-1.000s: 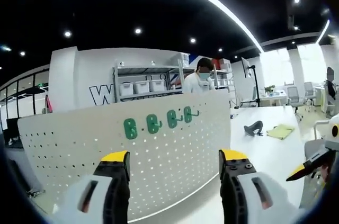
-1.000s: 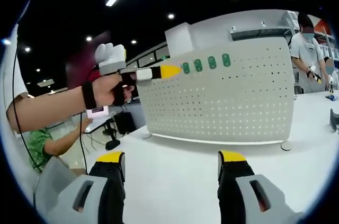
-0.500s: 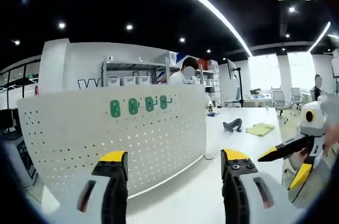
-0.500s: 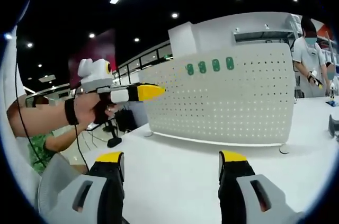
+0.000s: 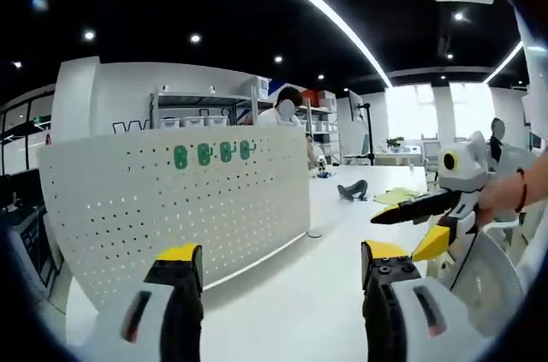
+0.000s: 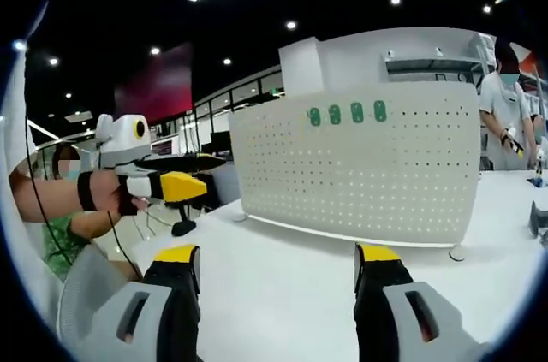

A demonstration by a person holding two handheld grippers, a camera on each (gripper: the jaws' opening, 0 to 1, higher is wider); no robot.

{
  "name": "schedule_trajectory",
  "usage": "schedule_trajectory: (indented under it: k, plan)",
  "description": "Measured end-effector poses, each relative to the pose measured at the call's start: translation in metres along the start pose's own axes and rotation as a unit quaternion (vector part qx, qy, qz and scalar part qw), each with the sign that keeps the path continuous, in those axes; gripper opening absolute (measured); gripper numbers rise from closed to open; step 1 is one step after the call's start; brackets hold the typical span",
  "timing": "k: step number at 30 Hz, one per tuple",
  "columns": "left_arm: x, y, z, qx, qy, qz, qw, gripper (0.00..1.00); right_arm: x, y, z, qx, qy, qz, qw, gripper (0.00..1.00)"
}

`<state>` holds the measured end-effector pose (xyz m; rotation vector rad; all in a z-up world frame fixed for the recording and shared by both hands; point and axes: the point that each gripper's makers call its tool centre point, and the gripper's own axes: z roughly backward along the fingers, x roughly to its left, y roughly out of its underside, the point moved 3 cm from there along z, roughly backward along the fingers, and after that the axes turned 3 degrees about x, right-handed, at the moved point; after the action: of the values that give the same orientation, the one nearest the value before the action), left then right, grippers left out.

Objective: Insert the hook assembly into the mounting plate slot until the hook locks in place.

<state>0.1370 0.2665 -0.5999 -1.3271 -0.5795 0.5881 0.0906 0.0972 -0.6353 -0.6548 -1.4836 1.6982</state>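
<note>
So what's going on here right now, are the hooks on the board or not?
Four green hooks sit in a row near the top of the white pegboard, which stands upright on the white table. The person holds both grippers away from the board. The left gripper and right gripper are open and carry nothing between their fingers. Whether the hooks are fully locked cannot be told from here.
</note>
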Motion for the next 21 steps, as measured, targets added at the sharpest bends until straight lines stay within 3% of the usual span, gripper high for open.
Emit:
schedule_trajectory:
  k: [6, 11, 21]
  plan:
    - [0.0, 0.011, 0.03, -0.004, -0.01, 0.03, 0.9995, 0.78, 0.007, 0.003, 0.007, 0.001, 0.002, 0.0, 1.0, 0.75]
    - [-0.008, 0.024, 0.048, 0.02, -0.009, 0.029, 0.9993, 0.79, 0.008, 0.006, 0.013, 0.005, 0.006, 0.0, 1.0, 0.75]
    - [-0.014, 0.021, 0.065, 0.015, -0.016, 0.032, 0.9992, 0.8, 0.012, 0.009, 0.019, 0.004, 0.014, -0.007, 0.9999, 0.74]
